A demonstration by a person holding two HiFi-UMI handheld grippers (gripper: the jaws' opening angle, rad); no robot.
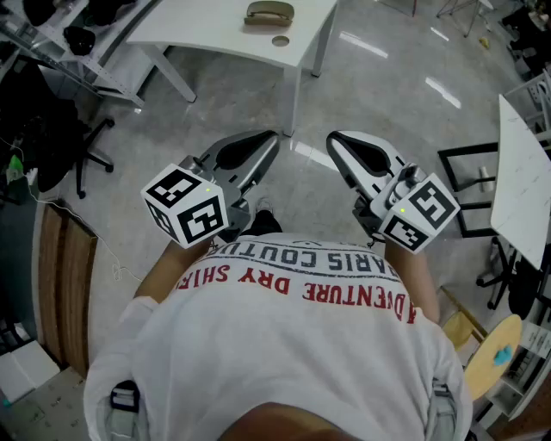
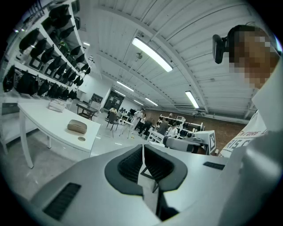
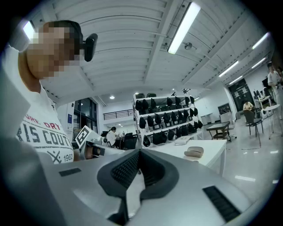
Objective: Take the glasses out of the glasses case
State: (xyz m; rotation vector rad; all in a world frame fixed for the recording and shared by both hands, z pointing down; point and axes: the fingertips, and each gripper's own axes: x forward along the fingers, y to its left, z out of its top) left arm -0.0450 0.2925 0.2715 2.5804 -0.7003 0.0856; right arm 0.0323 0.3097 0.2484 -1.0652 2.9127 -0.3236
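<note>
- Big workroom w/ a glossy grey floor (image 1: 387, 77). A white table (image 1: 215, 30) stands at 12 o'clock in the head view, well ahead of the person.
- On that table lies the glasses case (image 1: 269, 12) — tan, rounded, lid down. It sits near the table's right end, w/ a small round disc (image 1: 281, 40) just beside it at 6 o'clock.
- The left gripper (image 1: 274, 136) is at approx. 11 o'clock from the person's chest. It is over bare floor, well apart from the table. Its fingers are pressed together w/ nothing between them.
- The right gripper (image 1: 331, 136) is at approx. 1 o'clock, also over the floor. Its fingers are closed too and empty.
- The two tips angle in toward each other, near but not touching.
- Each gripper has a marker cube at its back end: the left cube (image 1: 187, 207) and the right cube (image 1: 419, 213).
- A white T-shirt (image 1: 293, 362) w/ red lettering fills the bottom of the head view.
- In the left gripper view the case (image 2: 77, 126) sits at 9 o'clock. A wall rack of black bags (image 2: 48, 70) is at 10 o'clock.
- In the right gripper view the case (image 3: 193, 151) sits at 3 o'clock — a shelf unit of black bags (image 3: 168, 119) stands behind it.
- In the head view an office chair (image 1: 82, 159) is at 9 o'clock and a second white table (image 1: 521, 189) at 3 o'clock.
</note>
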